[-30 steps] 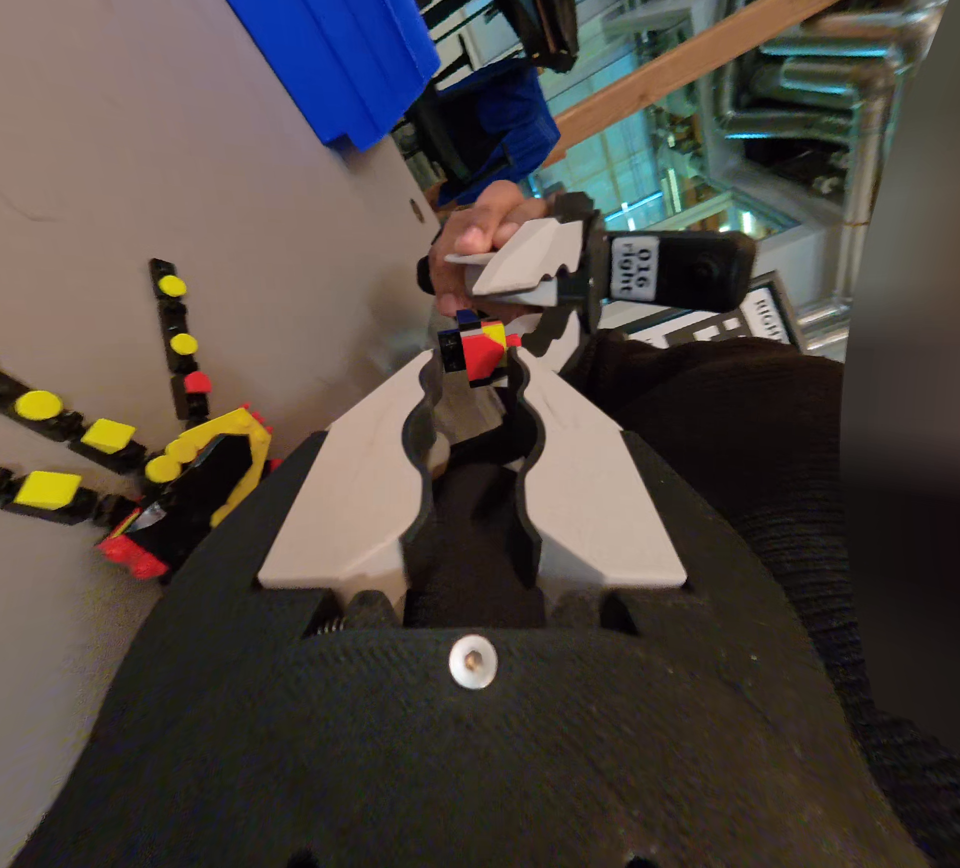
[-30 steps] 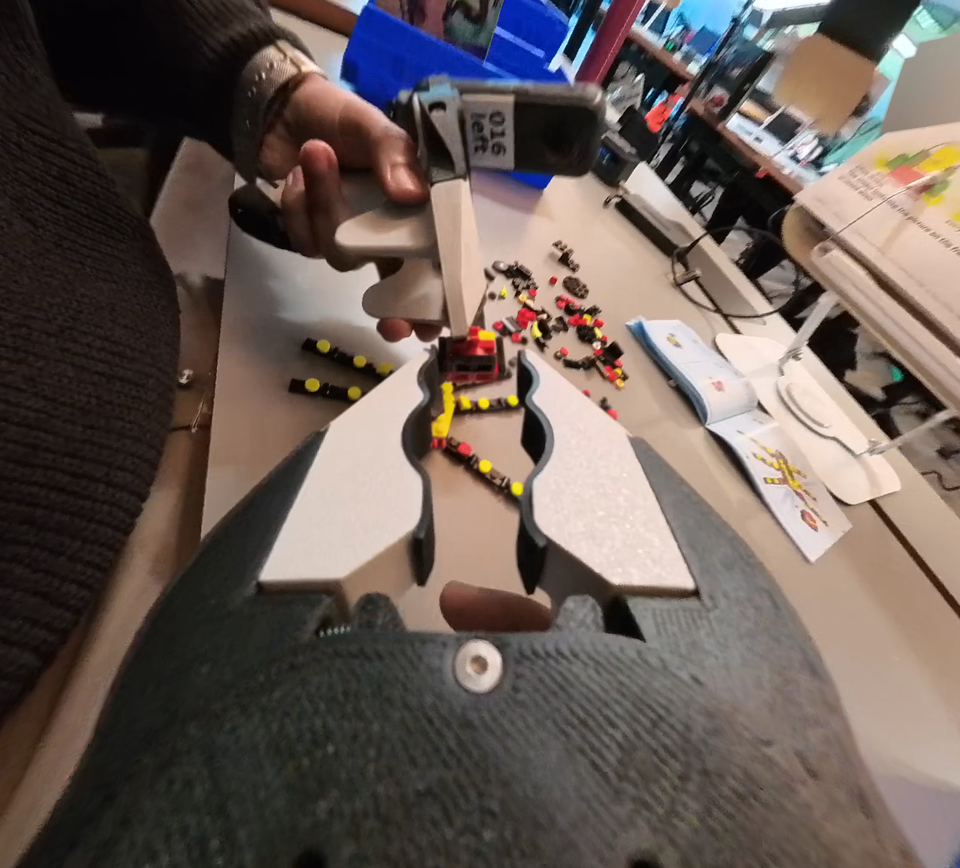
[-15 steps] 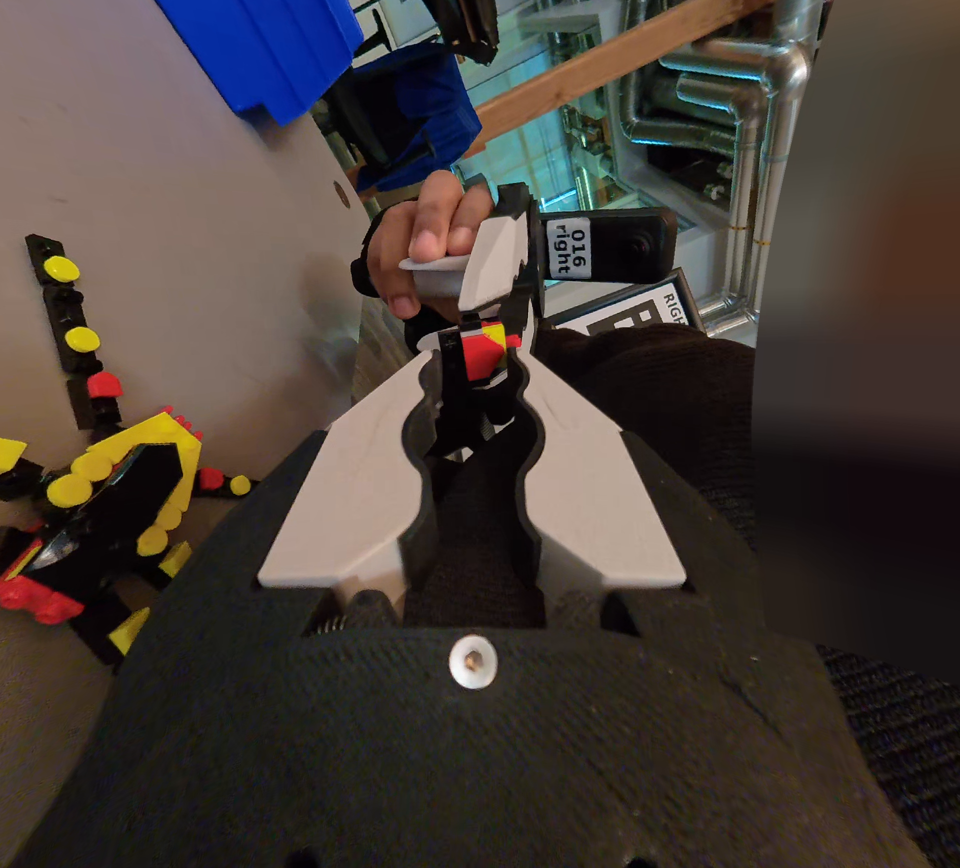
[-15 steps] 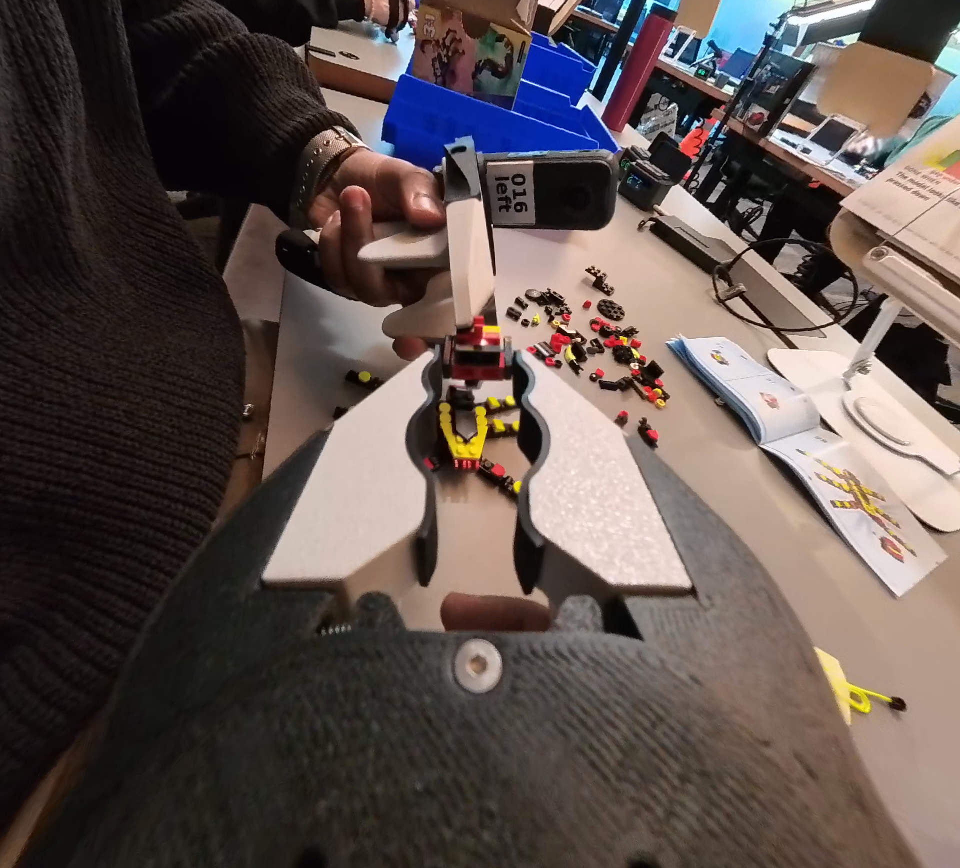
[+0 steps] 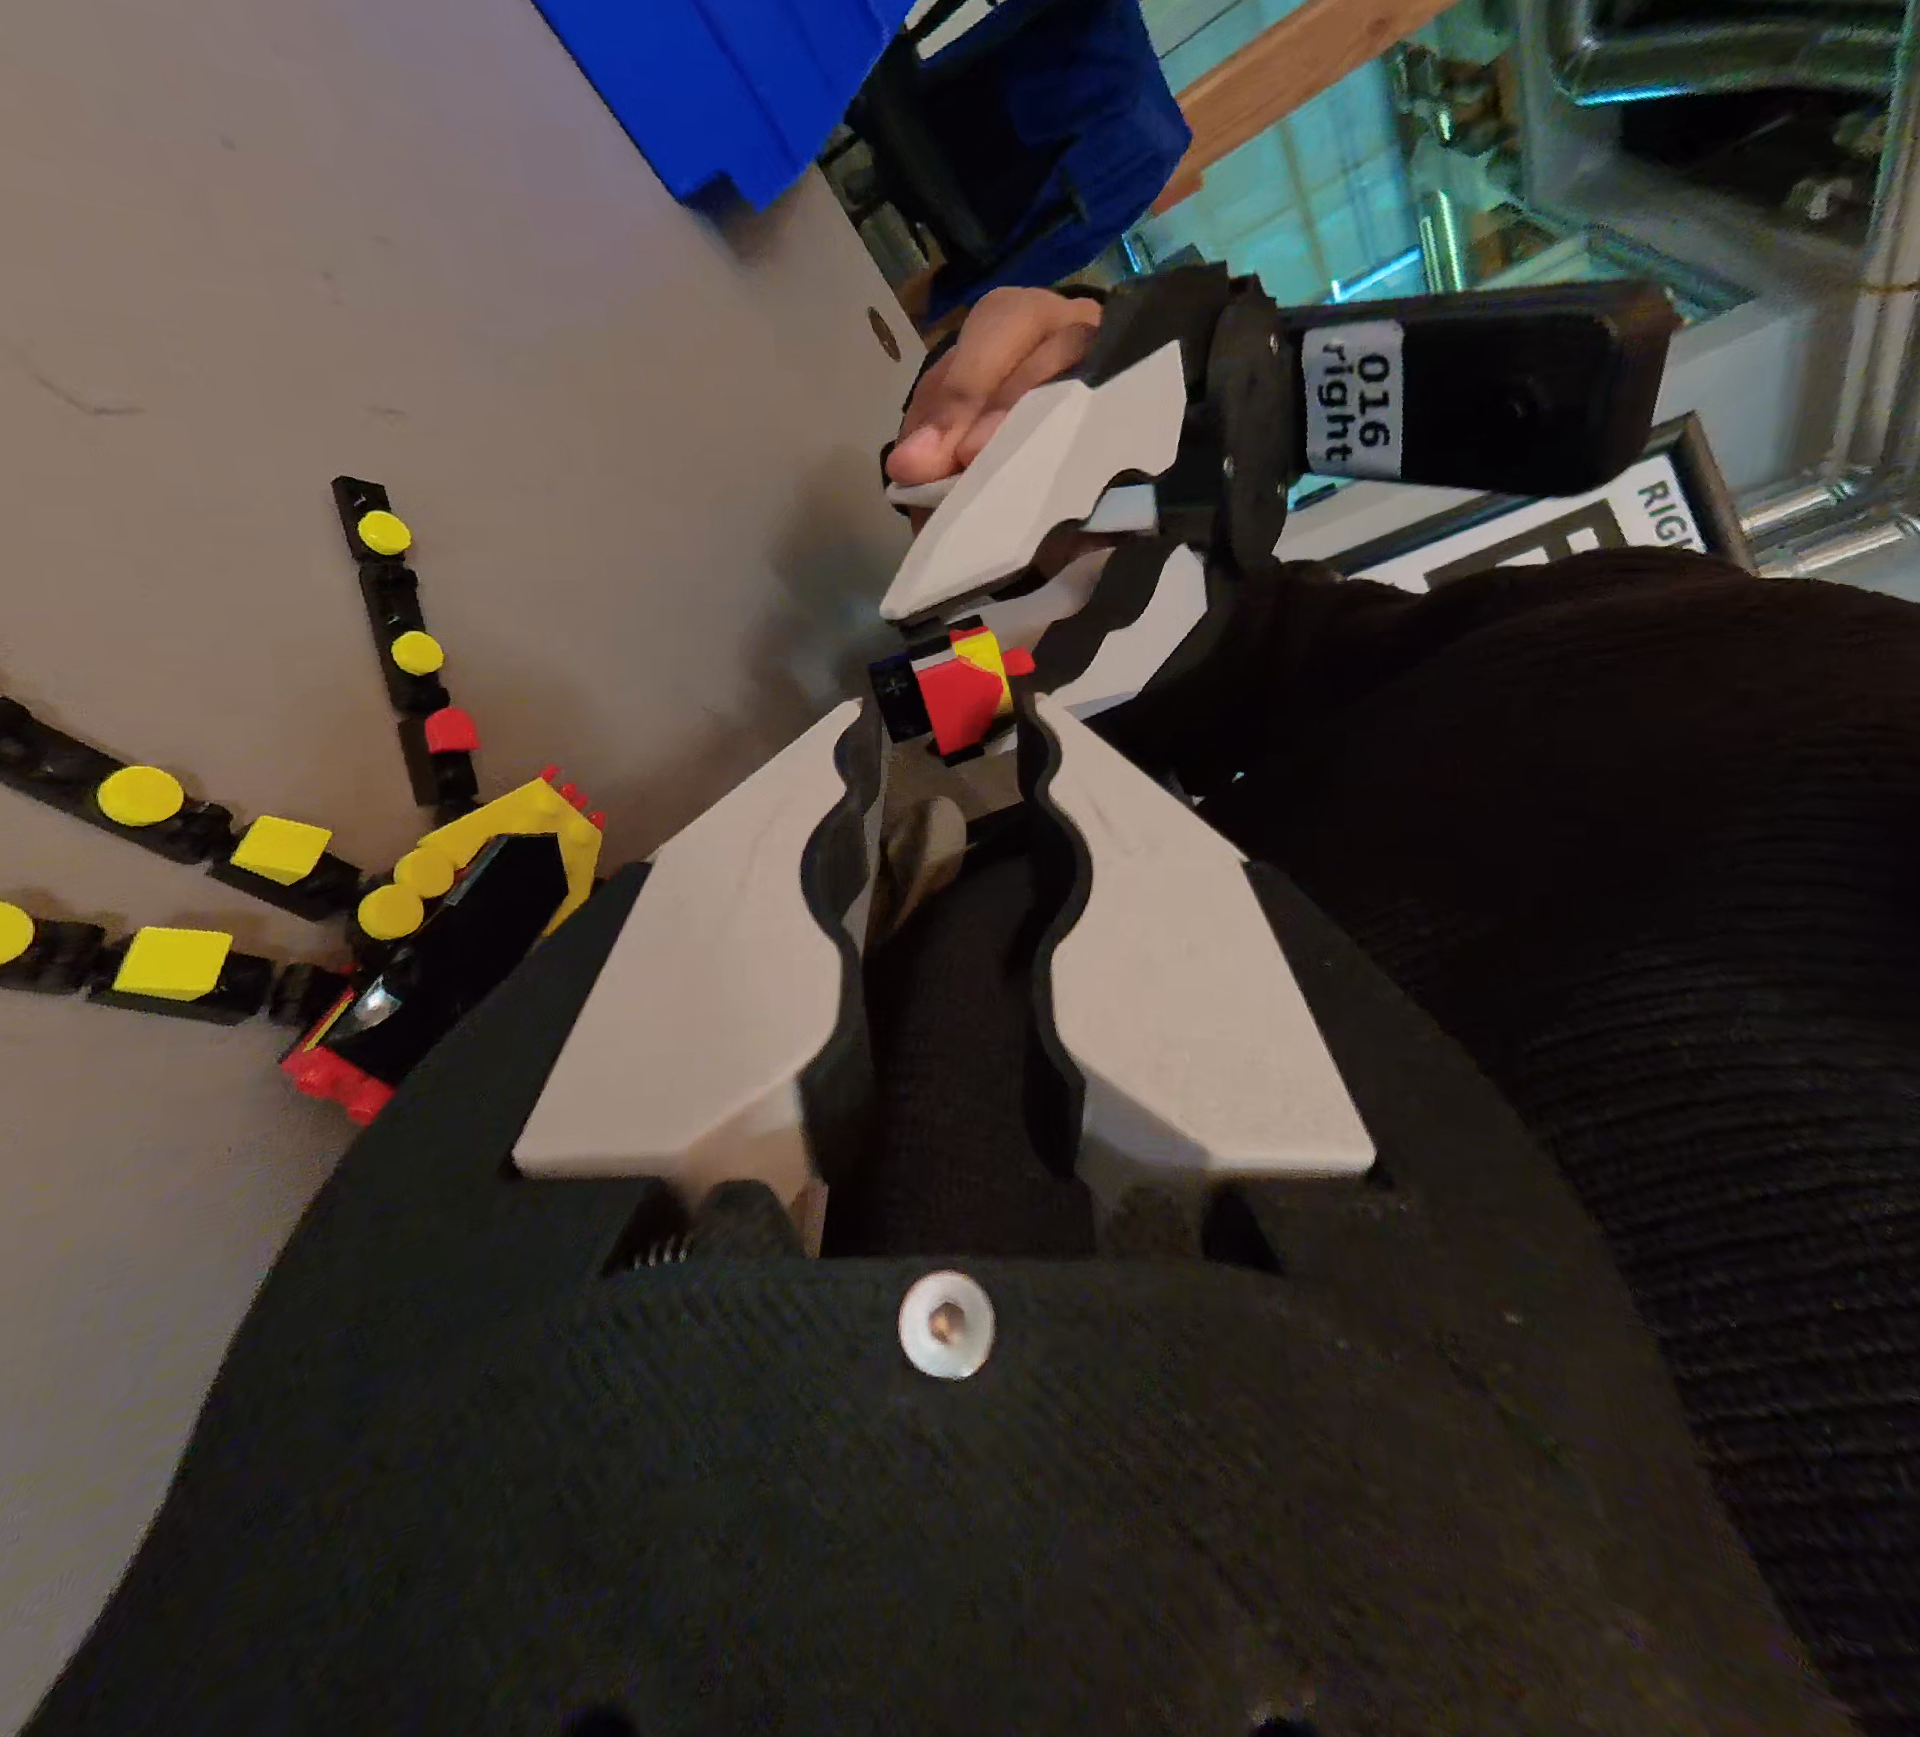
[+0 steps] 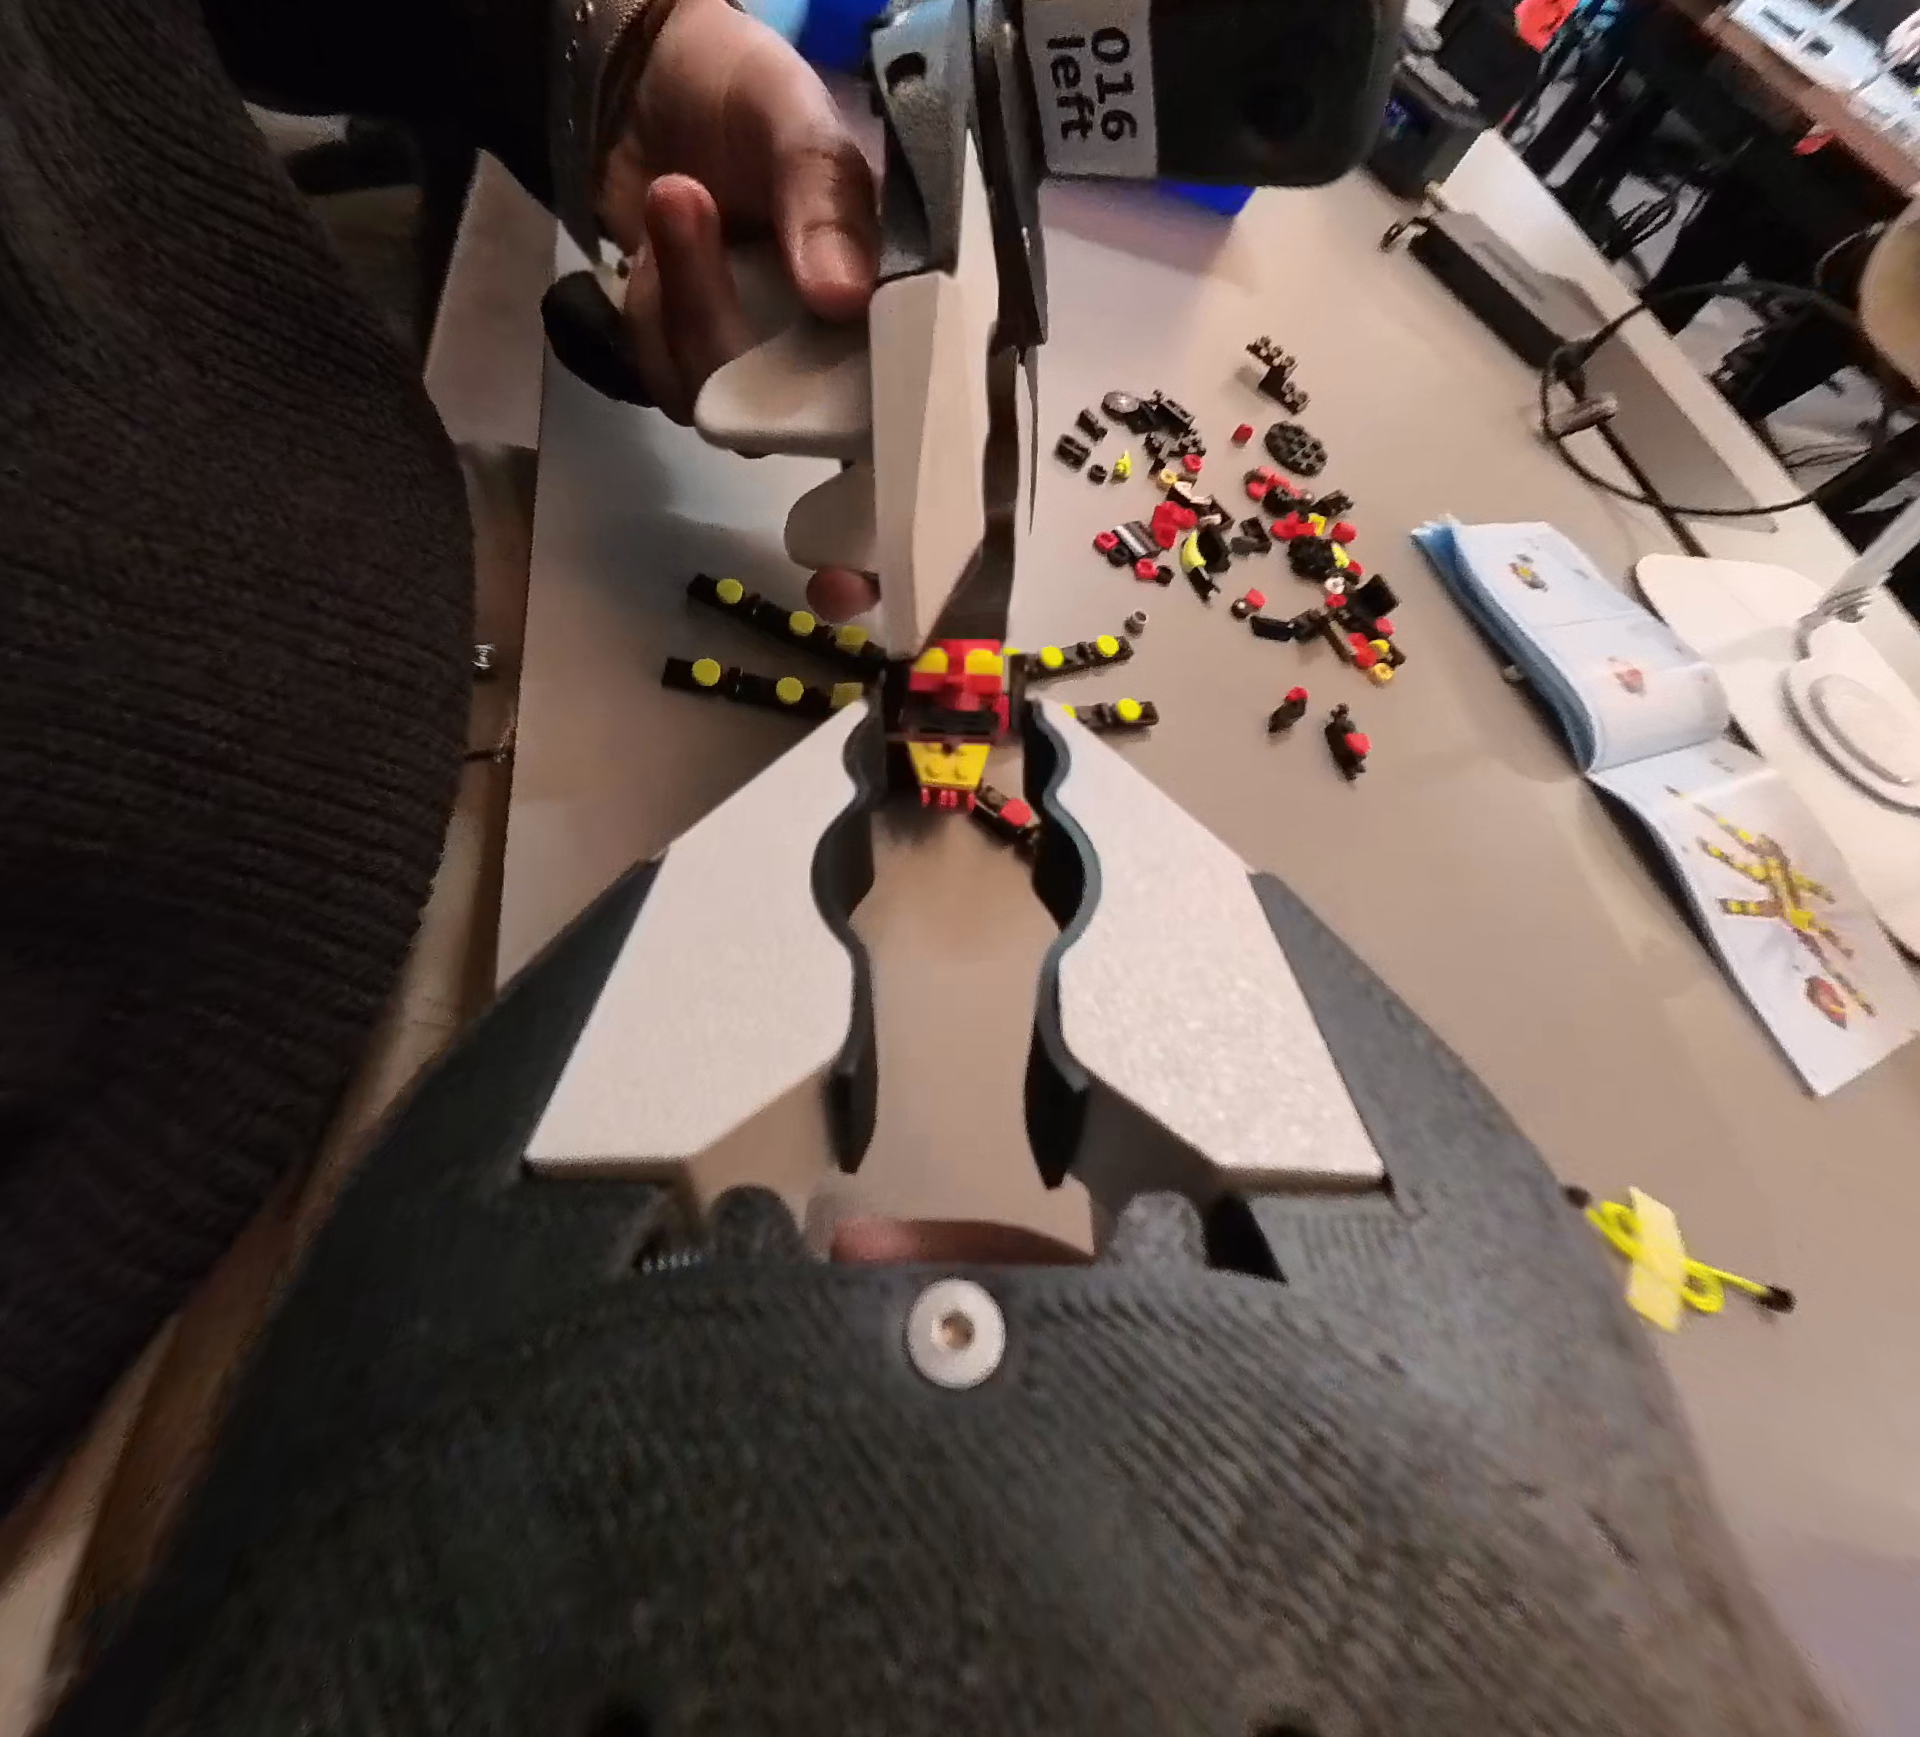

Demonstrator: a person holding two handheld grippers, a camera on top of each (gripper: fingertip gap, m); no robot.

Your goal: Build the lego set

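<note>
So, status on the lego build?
Left gripper, right gripper both shut on red-yellow sub-assembly, held aloft. Black-yellow body lies on table. Nothing blocking.

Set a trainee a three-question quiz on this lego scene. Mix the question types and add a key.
1. True or false: the left hand-held gripper and the right hand-held gripper both meet at the same small red, yellow and black assembly, held off the table.
2. The open instruction booklet lies: A) on the floor; B) on the table beside the loose pieces; C) inside a box.
3. What colour are the round tiles on the black leg strips lying on the table?
Key: 1 true; 2 B; 3 yellow.
</note>
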